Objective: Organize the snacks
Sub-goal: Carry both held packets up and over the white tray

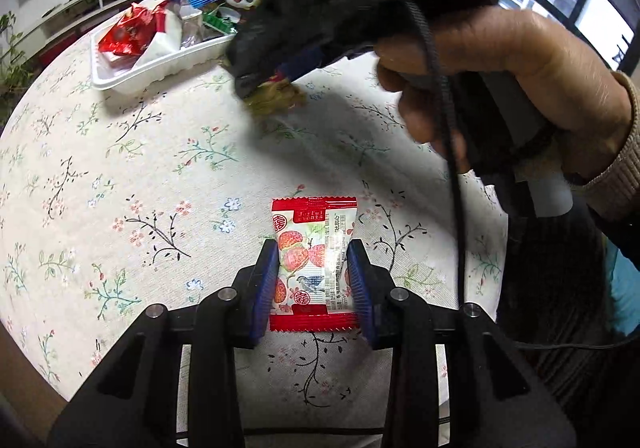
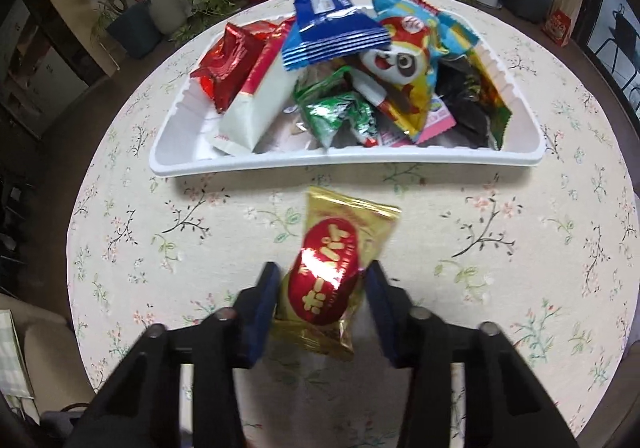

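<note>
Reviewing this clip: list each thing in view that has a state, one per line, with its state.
left gripper: shut on the strawberry candy packet.
strawberry candy packet: sealed, flat on the tablecloth, pinched at its sides.
right gripper: shut on the gold snack packet.
gold snack packet: sealed, tilted, held short of the tray.
white tray: on the table, piled with packets.

Glossy foil gold snack packet (image 2: pixel 338 276), matt floral cloth tablecloth (image 2: pixel 500 248), smooth plastic tray (image 2: pixel 348 162).

Red-white packet (image 1: pixel 313 258), gold-red packet (image 2: pixel 334 276), floral tablecloth (image 1: pixel 140 168)
</note>
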### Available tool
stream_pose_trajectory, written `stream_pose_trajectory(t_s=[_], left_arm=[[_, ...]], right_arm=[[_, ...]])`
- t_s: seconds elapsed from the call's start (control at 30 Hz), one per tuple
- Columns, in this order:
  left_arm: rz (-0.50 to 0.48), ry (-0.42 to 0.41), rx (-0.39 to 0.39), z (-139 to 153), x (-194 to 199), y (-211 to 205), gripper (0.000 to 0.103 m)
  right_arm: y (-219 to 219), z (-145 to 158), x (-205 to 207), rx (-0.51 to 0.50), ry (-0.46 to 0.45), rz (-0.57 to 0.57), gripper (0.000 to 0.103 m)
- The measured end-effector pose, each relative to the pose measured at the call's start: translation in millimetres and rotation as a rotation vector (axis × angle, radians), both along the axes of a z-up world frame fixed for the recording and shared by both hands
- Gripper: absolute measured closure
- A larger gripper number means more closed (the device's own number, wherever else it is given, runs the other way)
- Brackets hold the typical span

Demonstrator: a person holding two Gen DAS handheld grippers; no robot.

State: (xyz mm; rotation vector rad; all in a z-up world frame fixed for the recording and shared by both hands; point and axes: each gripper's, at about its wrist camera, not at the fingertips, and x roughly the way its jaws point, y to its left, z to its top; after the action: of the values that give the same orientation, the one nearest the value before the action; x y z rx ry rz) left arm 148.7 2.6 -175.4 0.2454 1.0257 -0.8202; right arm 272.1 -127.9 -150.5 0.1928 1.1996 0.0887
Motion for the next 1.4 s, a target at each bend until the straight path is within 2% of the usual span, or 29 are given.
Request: stream_pose_trajectory(t_s=[0.07, 0.23, 0.5, 0.63, 0.8, 0.93, 1.13, 1.27, 1.4], left_arm=[[0.019, 0.008, -0.008, -2.1, 0.5, 4.6, 0.071], [0.059, 0.02, -0.027, -3.9, 3.8, 10.1, 0.071], [0.175, 0.019, -0.063, 6.0, -6.9, 27.6, 0.071], [0.252, 0.016, -0.117, 24.1, 0.7, 39.2, 0.071], [0.329, -0.033, -0.175, 58.6, 34.1, 49.2, 0.071], [0.378, -0.093, -0.208, 95.5, 67.8, 47.3, 0.071], [0.466, -0.144, -0.272, 138.7, 131.3, 40.7, 0.071], [0.472, -0.176, -0.264, 159.5, 165.4, 26.1, 0.071], [0.475, -0.19, -0.244, 167.2, 196.8, 8.4, 0.071]], right_arm=[[-7.3, 0.2, -2.1, 0.002, -0.005, 0.005, 0.071], [-12.7, 2.8, -12.5, -0.042, -0.032, 0.028, 0.071], [-49.0, 20.7, -48.6, -0.004, -0.119, -0.006, 0.071], [-80.1, 30.1, -62.0, 0.048, -0.147, -0.054, 0.071], [-115.3, 46.9, -64.1, 0.094, -0.181, -0.104, 0.071], [-137.0, 69.0, -52.2, 0.112, -0.213, -0.118, 0.071], [-137.5, 112.4, -8.2, 0.098, -0.268, -0.068, 0.071], [-123.0, 133.3, 34.5, 0.089, -0.278, -0.017, 0.071], [-105.9, 135.7, 75.4, 0.094, -0.262, 0.006, 0.071]])
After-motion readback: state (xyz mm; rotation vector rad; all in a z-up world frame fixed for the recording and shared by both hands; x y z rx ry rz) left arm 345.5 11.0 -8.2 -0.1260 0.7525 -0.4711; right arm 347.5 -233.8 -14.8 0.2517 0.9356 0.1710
